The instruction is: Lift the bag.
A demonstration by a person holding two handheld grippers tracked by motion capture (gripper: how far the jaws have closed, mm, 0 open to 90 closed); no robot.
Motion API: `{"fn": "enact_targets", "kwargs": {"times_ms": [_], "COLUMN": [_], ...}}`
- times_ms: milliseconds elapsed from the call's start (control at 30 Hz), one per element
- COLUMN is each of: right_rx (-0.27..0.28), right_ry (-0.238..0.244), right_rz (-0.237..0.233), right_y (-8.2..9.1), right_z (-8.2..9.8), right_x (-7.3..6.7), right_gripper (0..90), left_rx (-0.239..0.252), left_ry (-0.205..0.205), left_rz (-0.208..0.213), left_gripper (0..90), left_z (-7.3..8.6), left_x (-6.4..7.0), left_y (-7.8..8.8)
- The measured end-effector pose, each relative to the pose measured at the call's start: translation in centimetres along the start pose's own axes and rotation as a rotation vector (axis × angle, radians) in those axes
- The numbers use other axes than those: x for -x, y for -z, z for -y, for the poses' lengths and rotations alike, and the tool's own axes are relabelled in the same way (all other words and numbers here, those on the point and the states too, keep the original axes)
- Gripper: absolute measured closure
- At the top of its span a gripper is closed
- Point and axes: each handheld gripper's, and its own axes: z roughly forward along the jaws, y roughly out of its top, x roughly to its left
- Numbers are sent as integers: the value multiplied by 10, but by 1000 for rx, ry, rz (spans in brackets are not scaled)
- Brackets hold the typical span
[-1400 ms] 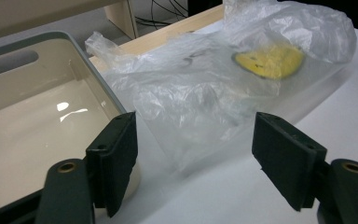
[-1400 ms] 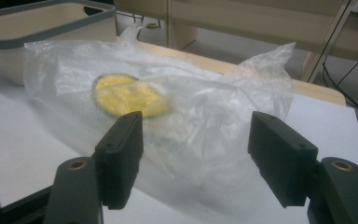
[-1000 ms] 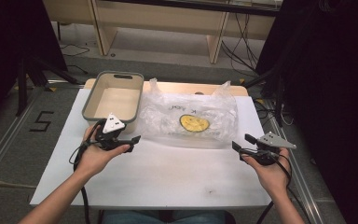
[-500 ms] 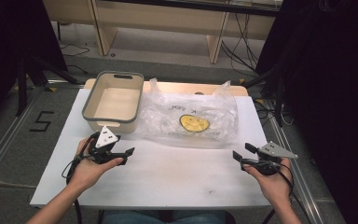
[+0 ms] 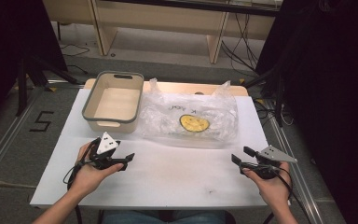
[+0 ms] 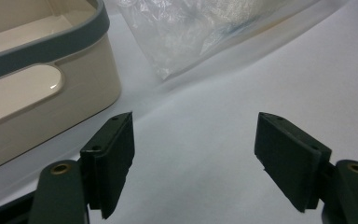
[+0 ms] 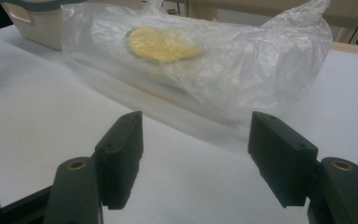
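**Both grippers wait open, short of the bagged sponge**

High view: the left gripper (image 5: 121, 161) and right gripper (image 5: 242, 156) rest low on the white table (image 5: 177, 177), jaws spread and empty, flanking the clear plastic bag (image 5: 191, 119) with its yellow sponge (image 5: 194, 123), which lies just beside the beige basin (image 5: 114, 100).

Left gripper view: the left gripper (image 6: 193, 154) points between the basin (image 6: 42, 93) and the bag's corner (image 6: 191, 42), likely ready to steady either.

Right gripper view: the right gripper (image 7: 196, 158) faces the bag (image 7: 214, 60) squarely, seemingly lined up for a pinch.
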Motion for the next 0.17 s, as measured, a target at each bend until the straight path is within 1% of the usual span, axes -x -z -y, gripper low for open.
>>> {"fn": "enact_targets", "kwargs": {"times_ms": [167], "right_rx": [8], "right_ry": [-5], "right_rz": [-3], "right_y": [1], "right_z": [1], "right_x": [0], "right_gripper": [360], "left_rx": [1], "left_ry": [6], "left_rz": [-6], "left_gripper": [269], "left_z": [2], "left_x": [-1], "left_y": [1]}}
